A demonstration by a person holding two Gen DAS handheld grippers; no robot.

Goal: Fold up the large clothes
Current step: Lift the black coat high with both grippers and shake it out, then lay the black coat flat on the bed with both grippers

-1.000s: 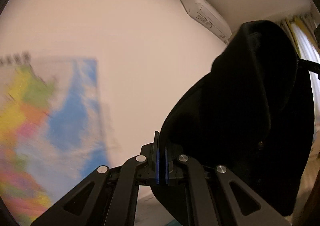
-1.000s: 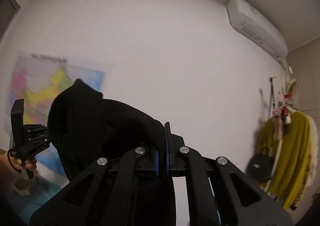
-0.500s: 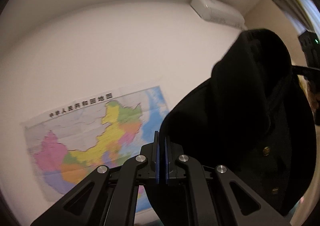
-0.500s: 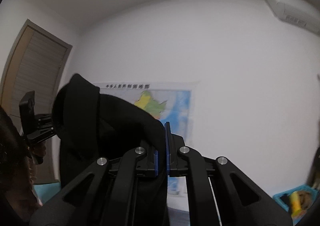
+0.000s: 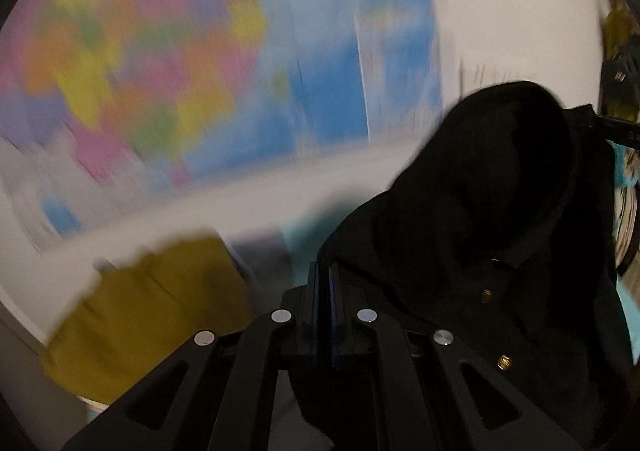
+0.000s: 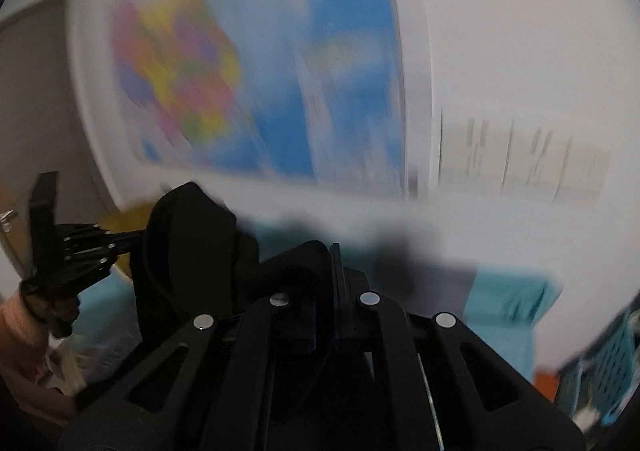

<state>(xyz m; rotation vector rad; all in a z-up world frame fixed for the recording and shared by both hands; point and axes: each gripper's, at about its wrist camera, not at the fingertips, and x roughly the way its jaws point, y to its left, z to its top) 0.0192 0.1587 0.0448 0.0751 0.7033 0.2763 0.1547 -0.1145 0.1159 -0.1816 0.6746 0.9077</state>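
Note:
A black garment with small brass buttons (image 5: 492, 211) hangs in the air between my two grippers. My left gripper (image 5: 323, 283) is shut on one edge of it; the cloth spreads to the right, where the right gripper (image 5: 612, 129) holds the far edge. In the right wrist view my right gripper (image 6: 330, 263) is shut on the black garment (image 6: 192, 251), and the left gripper (image 6: 132, 239) shows at the left, clamped on its other edge. Both views are blurred by motion.
A coloured wall map (image 5: 160, 63) covers the wall ahead. A mustard-yellow cloth (image 5: 152, 315) lies at lower left in the left wrist view. A teal surface (image 6: 508, 303) and a blue basket (image 6: 604, 375) are at lower right, a door (image 6: 32, 99) at left.
Both grippers have tilted downward with the garment: the ceiling and air conditioner have left view, and the map, the yellow cloth and the teal surface have come in. Both grips are unchanged.

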